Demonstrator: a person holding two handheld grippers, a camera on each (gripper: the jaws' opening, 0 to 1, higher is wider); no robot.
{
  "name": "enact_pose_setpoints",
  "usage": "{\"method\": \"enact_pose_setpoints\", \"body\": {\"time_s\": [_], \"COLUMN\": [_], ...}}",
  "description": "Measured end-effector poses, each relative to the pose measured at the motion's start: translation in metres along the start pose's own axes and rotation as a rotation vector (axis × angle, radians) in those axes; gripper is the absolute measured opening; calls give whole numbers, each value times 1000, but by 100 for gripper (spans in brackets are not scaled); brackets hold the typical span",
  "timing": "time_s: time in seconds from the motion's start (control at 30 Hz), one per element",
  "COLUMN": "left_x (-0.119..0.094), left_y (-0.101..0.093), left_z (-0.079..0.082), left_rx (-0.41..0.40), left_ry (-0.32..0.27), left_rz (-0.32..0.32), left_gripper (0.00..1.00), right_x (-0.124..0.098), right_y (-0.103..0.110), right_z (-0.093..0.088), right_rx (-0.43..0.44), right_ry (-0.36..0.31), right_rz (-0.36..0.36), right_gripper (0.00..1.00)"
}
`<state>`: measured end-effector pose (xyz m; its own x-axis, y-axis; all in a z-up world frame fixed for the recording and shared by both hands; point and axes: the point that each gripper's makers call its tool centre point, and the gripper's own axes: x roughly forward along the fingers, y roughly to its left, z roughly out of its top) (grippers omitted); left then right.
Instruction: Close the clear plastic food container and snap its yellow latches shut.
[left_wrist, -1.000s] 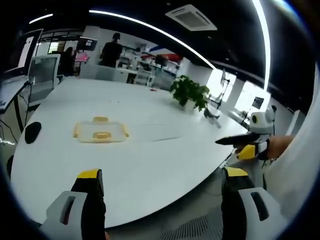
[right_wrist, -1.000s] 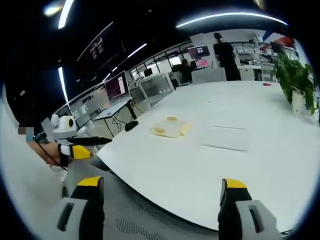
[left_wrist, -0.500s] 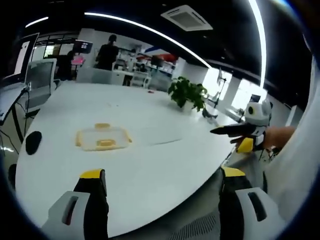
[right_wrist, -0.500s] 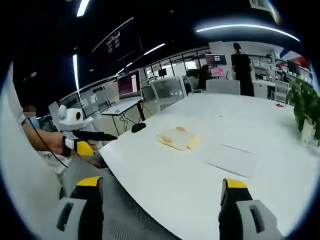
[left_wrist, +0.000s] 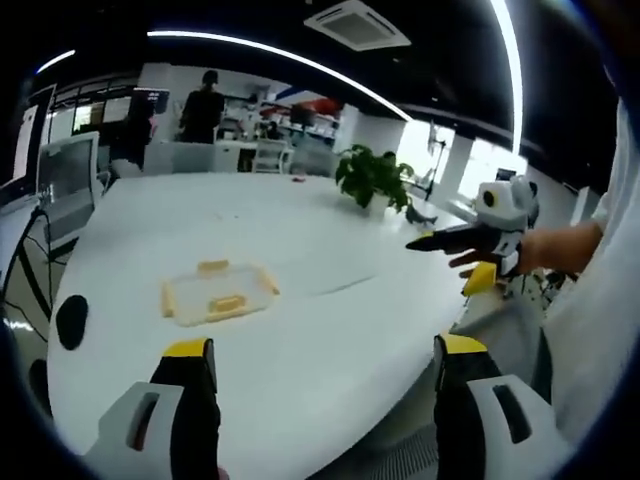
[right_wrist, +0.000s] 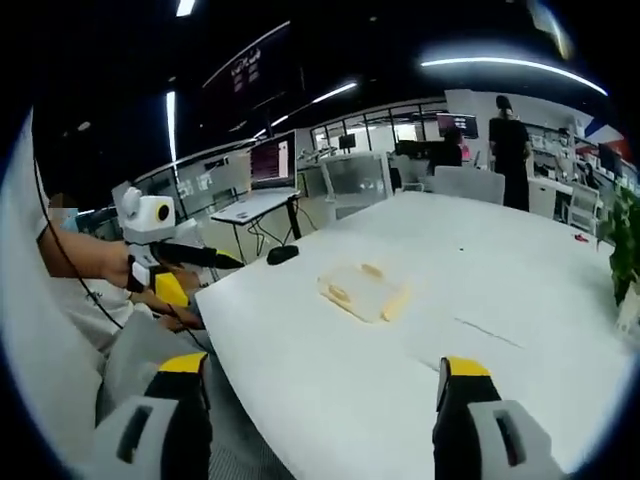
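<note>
Both views are bright in the middle and dim above. Light comes from long ceiling strips (left_wrist: 290, 62), curving across the top of the left gripper view, and from windows (left_wrist: 478, 168) at the right of that view, which are blown out. The white table (left_wrist: 300, 330) reflects this evenly, with mild glare and only faint shadows. In the right gripper view a strip (right_wrist: 510, 62) glows with a soft halo at upper right. Fisheye bending is strong toward the edges; straight lines bow. Far background is soft, and the box (right_wrist: 362, 293) looks pale and slightly blurred.
</note>
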<state>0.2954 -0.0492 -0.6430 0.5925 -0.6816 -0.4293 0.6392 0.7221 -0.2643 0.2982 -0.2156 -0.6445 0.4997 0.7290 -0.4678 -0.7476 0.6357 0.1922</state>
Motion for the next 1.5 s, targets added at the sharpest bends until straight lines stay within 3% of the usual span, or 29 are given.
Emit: {"method": "enact_pose_setpoints", "body": {"time_s": [0.3,0.73,1.03,1.5], "left_x": [0,13,28,42], "left_y": [26,47,55,91], "left_z": [1,12,16,19], "left_rx": [11,100,140,167], "left_ry": [26,74,101,115], "left_rz": [15,-3,-30,-16], "left_gripper": [90,91,89,88], "right_x": [23,46,62,96], "right_y": [-4,-21,-33,-42], "right_z": [10,22,21,21], "right_rx": [-29,-71,-92,-122], "right_ry": [16,30,57,103], "right_rz": [35,61,75,112], "right_gripper": [93,92,90,87]}}
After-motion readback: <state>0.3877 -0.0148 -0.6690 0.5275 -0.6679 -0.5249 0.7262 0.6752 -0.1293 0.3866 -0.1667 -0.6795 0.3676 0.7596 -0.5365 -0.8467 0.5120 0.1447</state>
